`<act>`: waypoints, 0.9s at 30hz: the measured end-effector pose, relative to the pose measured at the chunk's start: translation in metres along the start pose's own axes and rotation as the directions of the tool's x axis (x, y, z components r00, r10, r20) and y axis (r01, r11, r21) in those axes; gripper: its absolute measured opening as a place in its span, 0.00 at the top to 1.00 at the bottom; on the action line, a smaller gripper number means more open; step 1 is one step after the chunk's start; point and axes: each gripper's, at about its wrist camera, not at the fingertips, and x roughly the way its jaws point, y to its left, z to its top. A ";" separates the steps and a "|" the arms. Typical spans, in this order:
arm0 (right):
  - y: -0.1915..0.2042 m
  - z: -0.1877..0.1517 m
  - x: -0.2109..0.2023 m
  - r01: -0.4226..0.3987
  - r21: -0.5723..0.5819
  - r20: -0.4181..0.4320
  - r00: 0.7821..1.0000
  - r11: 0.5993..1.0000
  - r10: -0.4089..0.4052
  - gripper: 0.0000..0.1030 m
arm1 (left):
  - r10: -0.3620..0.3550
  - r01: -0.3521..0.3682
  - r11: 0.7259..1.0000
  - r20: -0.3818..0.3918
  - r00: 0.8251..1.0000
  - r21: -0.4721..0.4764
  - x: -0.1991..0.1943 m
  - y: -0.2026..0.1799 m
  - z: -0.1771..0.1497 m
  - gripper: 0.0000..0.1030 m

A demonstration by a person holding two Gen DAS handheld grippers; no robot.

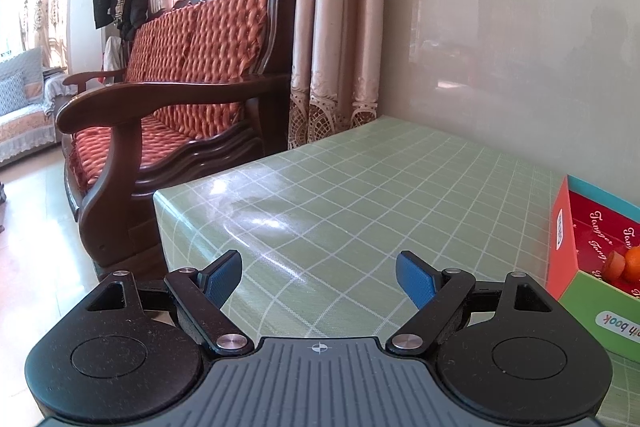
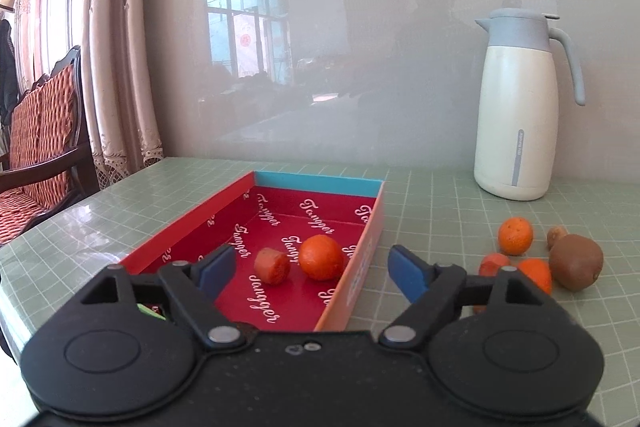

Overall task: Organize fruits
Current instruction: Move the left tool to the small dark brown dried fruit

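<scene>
Orange fruit dominates the scene: one round orange [image 2: 321,257] and a cut orange-red chunk [image 2: 273,265] lie loose in the red-lined box [image 2: 320,180], just ahead of the right hand-held gripper [image 2: 312,273], whose jaws stand wide with nothing between them. Beyond its right finger, outside the box on the green checked counter [image 2: 432,203], wait another orange [image 2: 515,235], two orange pieces [image 2: 535,273], a brown kiwi [image 2: 576,262] and a small brown item behind it, too small to identify. Judgement: fruits look light, rounded and prone to rolling; the kiwi likely soft, so take it across its short middle with a gentle squeeze; oranges firmer, grip across the widest part. Left hand-held gripper [image 1: 319,277] also wide and empty, over bare counter, with the box to its right. White jug [image 2: 518,107] stands far right, well apart from the fruit.
</scene>
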 end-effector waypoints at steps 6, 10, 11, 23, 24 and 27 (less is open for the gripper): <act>-0.015 0.001 -0.007 0.077 0.019 0.005 0.997 0.997 -0.077 0.01 | -0.021 0.021 1.000 -0.002 1.000 0.015 -0.002 -0.014 0.000 0.19; -0.027 0.001 -0.010 0.123 0.035 -0.009 0.992 0.992 -0.123 0.00 | -0.039 0.039 0.999 -0.004 0.999 0.024 -0.005 -0.022 -0.001 0.18; -0.030 0.000 -0.010 0.136 0.038 -0.015 0.991 0.990 -0.136 0.00 | -0.043 0.043 0.999 -0.005 0.999 0.026 -0.005 -0.024 -0.001 0.18; -0.080 -0.004 -0.030 0.252 0.109 -0.065 0.967 0.962 -0.246 0.00 | -0.146 0.145 0.984 0.006 0.989 0.104 -0.023 -0.073 -0.007 0.18; -0.083 -0.004 -0.031 0.260 0.113 -0.068 0.965 0.959 -0.254 0.00 | -0.159 0.157 0.981 0.009 0.987 0.111 -0.025 -0.077 -0.007 0.18; -0.095 -0.005 -0.037 0.306 0.114 -0.072 0.952 0.945 -0.299 0.00 | -0.201 0.196 0.970 0.020 0.979 0.141 -0.033 -0.092 -0.010 0.18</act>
